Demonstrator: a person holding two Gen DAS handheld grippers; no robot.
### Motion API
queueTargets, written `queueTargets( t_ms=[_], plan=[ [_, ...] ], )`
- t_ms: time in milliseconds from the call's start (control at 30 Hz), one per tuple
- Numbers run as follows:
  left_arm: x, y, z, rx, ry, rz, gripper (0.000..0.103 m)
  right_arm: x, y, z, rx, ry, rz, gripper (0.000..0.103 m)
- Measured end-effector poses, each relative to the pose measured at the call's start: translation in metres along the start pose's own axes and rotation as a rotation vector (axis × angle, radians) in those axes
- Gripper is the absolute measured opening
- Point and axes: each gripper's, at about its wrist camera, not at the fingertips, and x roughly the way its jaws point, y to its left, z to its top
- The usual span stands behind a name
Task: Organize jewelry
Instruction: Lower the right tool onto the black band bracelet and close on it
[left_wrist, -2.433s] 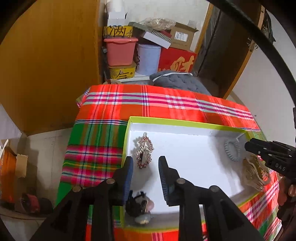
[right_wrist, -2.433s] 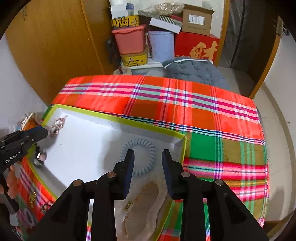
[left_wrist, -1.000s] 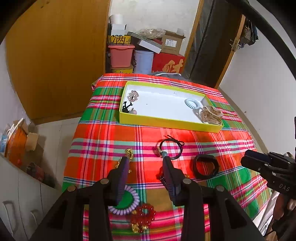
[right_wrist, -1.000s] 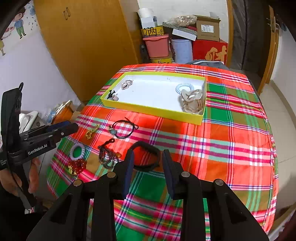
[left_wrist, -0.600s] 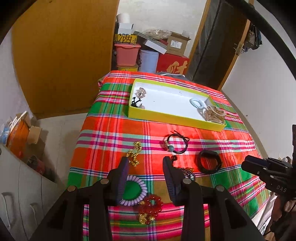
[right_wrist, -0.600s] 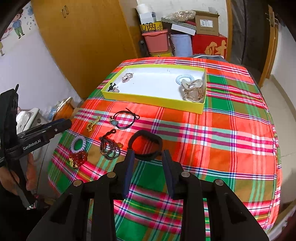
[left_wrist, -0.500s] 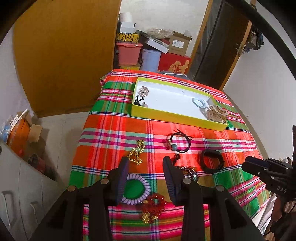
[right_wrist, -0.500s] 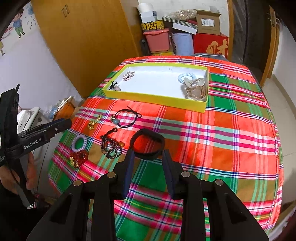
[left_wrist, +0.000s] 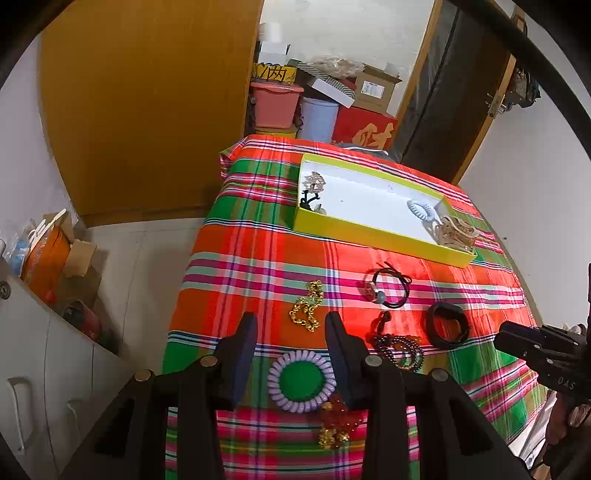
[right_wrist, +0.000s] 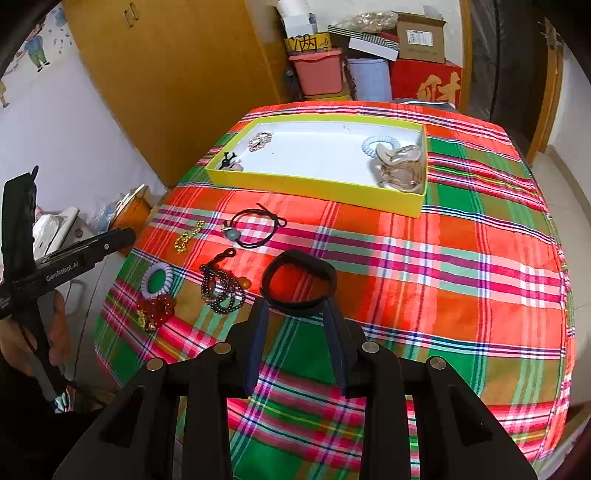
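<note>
**Jewelry on plaid cloth, partly boxed**

While both grippers hang above the near edge of the plaid cloth (right_wrist: 443, 236), the loose pieces lie as follows, left to right.

Left gripper (left_wrist: 290, 328): fingers apart, nothing between them; seen through the gap are the gold chain (left_wrist: 306, 306) and, nearer, the lilac coil tie (left_wrist: 301, 382).

Red bead piece (right_wrist: 157, 308): touching the near side of the coil tie.

Dark bead bracelet (right_wrist: 221, 288): right of the coil tie, apart from it.

Black cord tie (right_wrist: 255, 227): with a pale bead, beyond the bracelet, between it and the tray.

Black band (right_wrist: 299, 282): rightmost loose piece, its near rim showing just past the right gripper (right_wrist: 297, 314). That gripper's fingers stand apart and empty; whether they touch the band cannot be told.

Yellow tray (right_wrist: 317, 184): at the far side of the cloth, white inside. Left end: a sparkly clip (right_wrist: 259, 141) and a small black clip (right_wrist: 228, 160). Right end: a pale blue coil tie (right_wrist: 378, 146) touching a beige claw clip (right_wrist: 400, 166).
</note>
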Motion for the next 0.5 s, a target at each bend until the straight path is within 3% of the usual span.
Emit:
queueTargets(
  t_ms=[500],
  plan=[
    [0.009, -0.014, -0.026, 0.032, 0.069, -0.088, 0.038, 0.026, -0.015, 0.006, 0.031, 0.044, -0.035, 0.032]
  ],
)
